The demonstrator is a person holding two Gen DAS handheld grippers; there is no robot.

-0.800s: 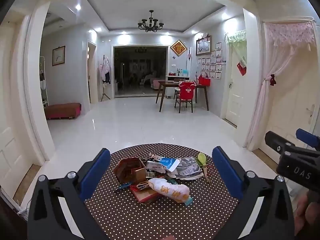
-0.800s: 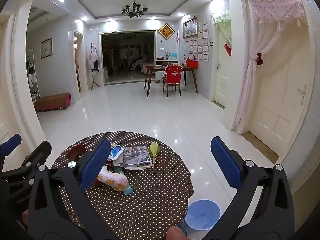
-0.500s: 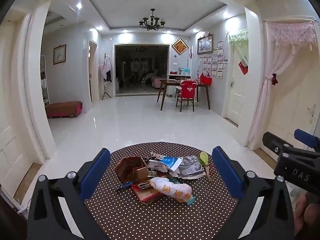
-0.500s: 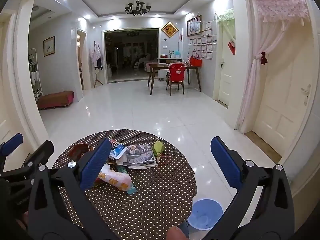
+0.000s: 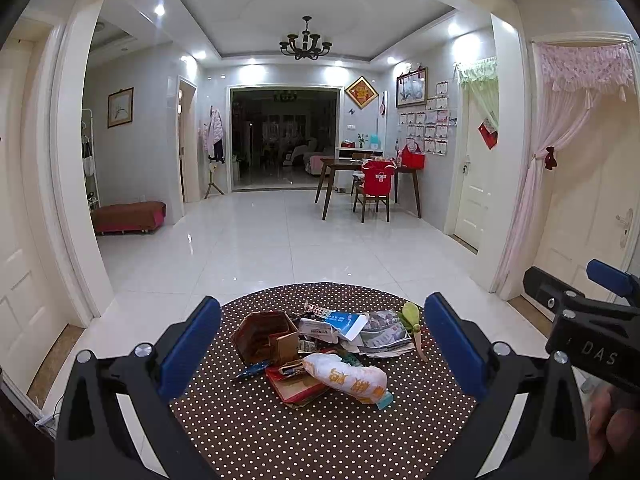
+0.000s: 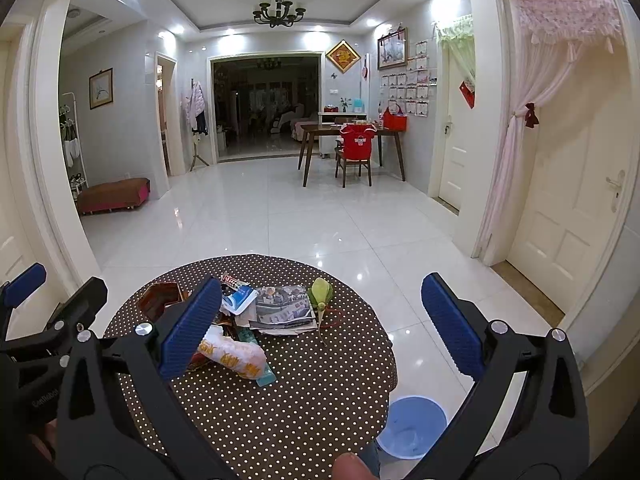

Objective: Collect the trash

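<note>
A pile of trash lies on the round, brown polka-dot table. It holds a hexagonal brown box, a white snack bag with orange print, a flat red box, a newspaper, a blue-white packet, a blue pen and a green wrapper. My left gripper hovers short of the pile, open and empty. To its right my right gripper is also open and empty, its left pad covering part of the snack bag.
A light blue bin stands on the white tiled floor under the table's right edge. A hand holds the right gripper. The left gripper shows at the left edge. A far dining table and red-covered chair stand by the wall.
Both grippers have stayed wide open and empty. The table and pile have slid slightly to the right in the right wrist view; the left wrist view is almost the same.
</note>
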